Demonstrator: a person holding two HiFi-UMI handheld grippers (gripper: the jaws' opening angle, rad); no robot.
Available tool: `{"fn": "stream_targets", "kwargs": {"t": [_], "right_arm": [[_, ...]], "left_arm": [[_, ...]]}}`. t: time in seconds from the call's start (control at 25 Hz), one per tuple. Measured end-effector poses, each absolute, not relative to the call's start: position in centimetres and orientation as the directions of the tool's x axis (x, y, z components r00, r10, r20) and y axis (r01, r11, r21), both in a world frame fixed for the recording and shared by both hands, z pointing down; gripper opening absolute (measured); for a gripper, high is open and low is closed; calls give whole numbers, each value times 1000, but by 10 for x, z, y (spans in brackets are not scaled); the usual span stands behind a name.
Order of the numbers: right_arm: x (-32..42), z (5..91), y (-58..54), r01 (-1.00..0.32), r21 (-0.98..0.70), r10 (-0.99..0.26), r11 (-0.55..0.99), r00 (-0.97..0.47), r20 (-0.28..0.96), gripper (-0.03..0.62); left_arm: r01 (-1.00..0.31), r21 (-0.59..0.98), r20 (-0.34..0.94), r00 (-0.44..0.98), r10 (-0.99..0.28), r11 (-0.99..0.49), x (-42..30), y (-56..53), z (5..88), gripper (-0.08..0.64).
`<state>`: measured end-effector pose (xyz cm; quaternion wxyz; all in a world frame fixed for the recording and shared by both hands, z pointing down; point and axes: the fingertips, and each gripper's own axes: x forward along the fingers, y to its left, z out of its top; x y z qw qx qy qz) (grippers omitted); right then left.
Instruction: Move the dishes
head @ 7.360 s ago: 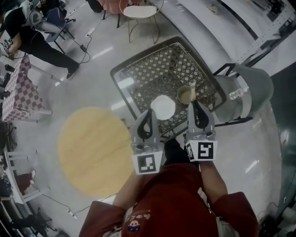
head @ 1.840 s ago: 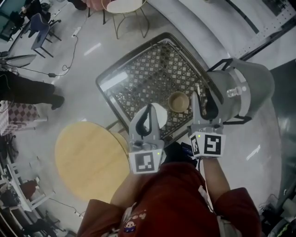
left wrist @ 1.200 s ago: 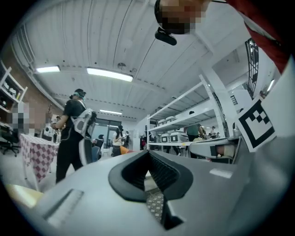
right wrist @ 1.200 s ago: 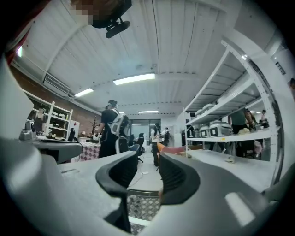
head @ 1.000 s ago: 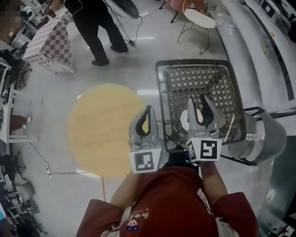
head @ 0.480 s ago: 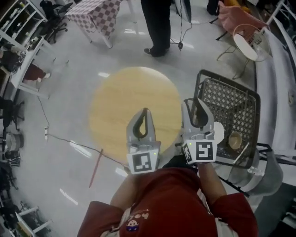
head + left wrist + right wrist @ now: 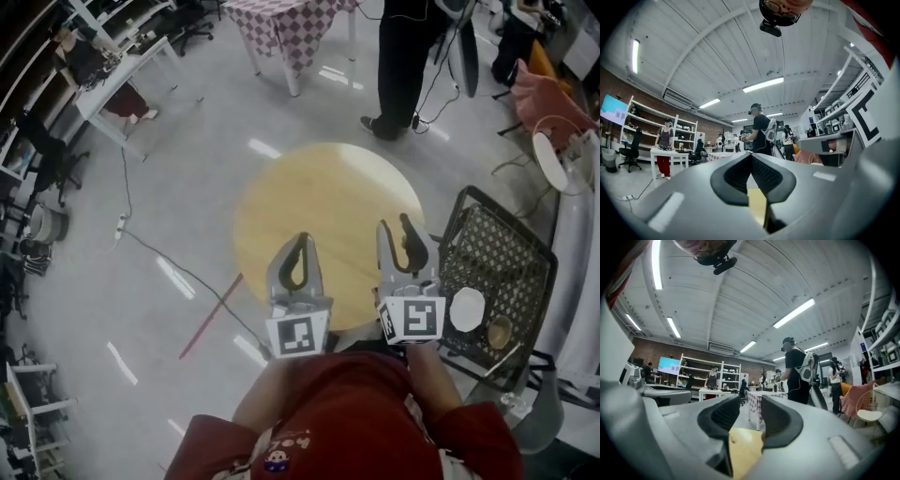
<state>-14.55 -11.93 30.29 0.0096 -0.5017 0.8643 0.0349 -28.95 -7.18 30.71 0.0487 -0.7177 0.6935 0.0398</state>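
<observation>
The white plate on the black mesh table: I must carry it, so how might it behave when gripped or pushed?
The white plate looks flat and rigid, so it should stay stiff, though a rim pinch might slip. It lies on the open mesh table, so pushing may snag rather than glide. Possibly breakable; its material is unclear.

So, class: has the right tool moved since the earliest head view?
Yes. The right tool hung over the black lattice table beside the bowl; now it is left of that table, over the round wooden table.
</observation>
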Motion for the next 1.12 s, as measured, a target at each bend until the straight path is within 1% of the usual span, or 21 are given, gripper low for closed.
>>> {"fn": "stream_targets", "kwargs": {"t": [0.24, 0.44, 0.6, 0.72, 0.84, 0.88, 1.12], "right_arm": [[-177, 304, -118, -847, 35, -846, 530, -531, -43, 141], [-195, 301, -114, -836, 43, -835, 546, -548, -50, 137], [-205, 299, -113, -832, 48, -831, 553, -555, -47, 115], [-211, 298, -110, -822, 57, -821, 566, -569, -47, 84], [-216, 300, -108, -817, 57, -816, 573, -576, -43, 16], [-218, 301, -107, -815, 59, -815, 576, -578, -38, 3], [-229, 307, -99, -807, 78, -809, 585, -588, -11, 2]], "left_arm": [[-1000, -16, -118, 11, -993, -10, -318, -67, 308, 6], [-1000, -19, -142, 9, -990, -6, -332, -65, 303, 6], [-1000, -27, -147, 16, -989, -12, -338, -67, 301, 6], [-1000, -25, -150, 19, -989, -16, -339, -65, 300, 6], [-999, -33, -166, 23, -986, -18, -340, -65, 299, 6], [-999, -34, -169, 23, -985, -18, -340, -65, 299, 6], [-1000, -18, -163, 16, -987, -13, -344, -60, 301, 6]]}}
